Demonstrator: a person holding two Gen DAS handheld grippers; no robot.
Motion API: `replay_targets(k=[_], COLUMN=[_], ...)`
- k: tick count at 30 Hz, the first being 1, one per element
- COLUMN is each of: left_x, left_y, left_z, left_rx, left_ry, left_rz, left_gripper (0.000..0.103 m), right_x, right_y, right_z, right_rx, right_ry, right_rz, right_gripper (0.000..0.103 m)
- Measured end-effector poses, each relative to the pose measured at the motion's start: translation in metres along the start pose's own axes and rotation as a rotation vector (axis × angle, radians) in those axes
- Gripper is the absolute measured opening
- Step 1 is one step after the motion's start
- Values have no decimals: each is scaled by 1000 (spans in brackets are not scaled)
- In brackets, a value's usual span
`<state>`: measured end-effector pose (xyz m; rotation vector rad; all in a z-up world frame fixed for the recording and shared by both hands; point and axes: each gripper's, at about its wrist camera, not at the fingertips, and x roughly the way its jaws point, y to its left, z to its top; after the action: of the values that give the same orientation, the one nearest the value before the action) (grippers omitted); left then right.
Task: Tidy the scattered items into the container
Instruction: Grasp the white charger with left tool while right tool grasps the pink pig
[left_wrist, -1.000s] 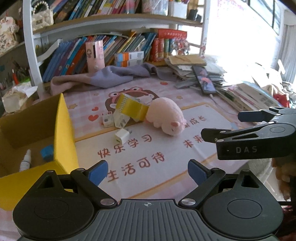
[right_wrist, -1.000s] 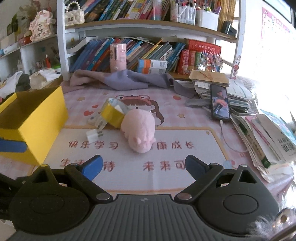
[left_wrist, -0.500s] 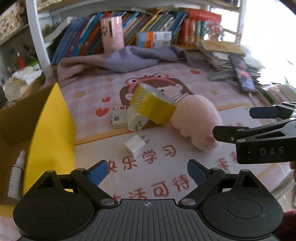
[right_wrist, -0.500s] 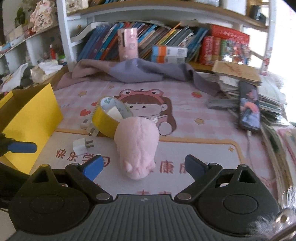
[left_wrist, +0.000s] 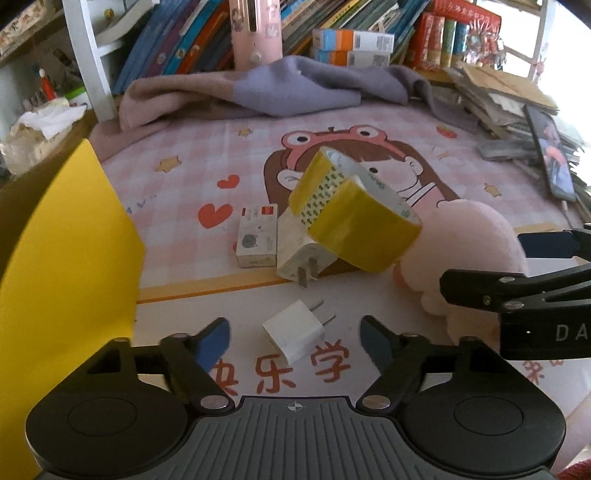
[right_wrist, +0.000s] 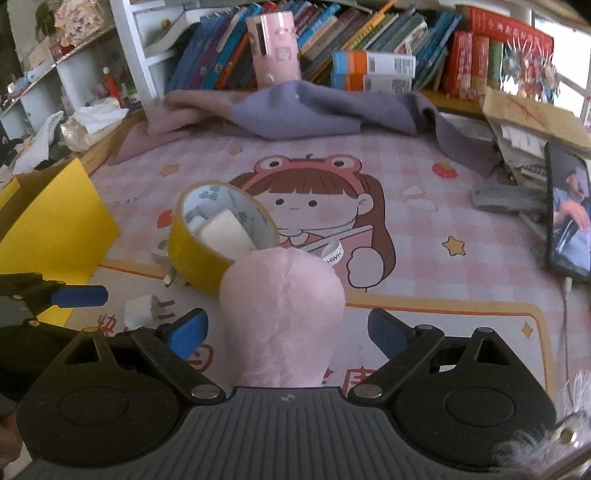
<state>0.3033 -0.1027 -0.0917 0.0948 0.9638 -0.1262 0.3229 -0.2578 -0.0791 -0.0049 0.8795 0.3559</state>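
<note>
White plastic charger plug (left_wrist: 295, 336), prongs angled up-right, lies between the closing, still-untouching left gripper (left_wrist: 295, 341), nearer it; right gripper (right_wrist: 287, 328) gapes around the pink plush toy (right_wrist: 282, 314) beside it.

Landmark: small white charger (left_wrist: 294, 335), lying alone on the printed mat (left_wrist: 221, 155), bare mat on its near and left sides up to the yellow box wall (left_wrist: 70, 266), which blocks that flank. Just beyond it, a larger plug (left_wrist: 299, 258), a small carton (left_wrist: 257, 236) and a tilted yellow tape roll (left_wrist: 354, 221) crowd together. To its right the pink plush (right_wrist: 282, 317) and right gripper (right_wrist: 286, 330) bar passage; crumpled cloth (left_wrist: 288, 85) closes the far edge.
</note>
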Motion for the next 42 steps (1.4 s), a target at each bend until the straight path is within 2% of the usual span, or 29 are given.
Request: replay_targets(k=[6, 8, 10, 13, 15, 21, 29, 36, 42], left_x=[10, 10, 10, 7, 0, -20, -65, -110, -141], left_y=[-5, -7, -8, -9, -12, -14, -11, -2, 14], left_z=[-1, 0, 0, -1, -2, -3, -8, -17, -32], left_rx=[9, 17, 23, 23, 30, 17, -9, -20, 1], left_ry=[21, 15, 14, 17, 2, -36, -127, -217, -264], left_rz=[-16, -20, -19, -28, -34, -40, -64, -106, -132], left_gripper=[43, 36, 36, 36, 36, 36, 36, 36, 36], right_x=[10, 12, 16, 18, 15, 0, -32, -74, -98], right_y=[-8, -9, -10, -10, -10, -10, -8, 5, 25], right_z=[1, 1, 1, 0, 0, -2, -9, -12, -24], right_rx=[14, 14, 14, 12, 6, -3, 6, -7, 1], right_ry=[31, 35, 48, 58, 57, 27, -25, -116, -149], right_rz=[15, 23, 38, 58, 69, 74, 81, 72, 42], right_gripper=[93, 88, 70, 62, 60, 59, 59, 59, 59])
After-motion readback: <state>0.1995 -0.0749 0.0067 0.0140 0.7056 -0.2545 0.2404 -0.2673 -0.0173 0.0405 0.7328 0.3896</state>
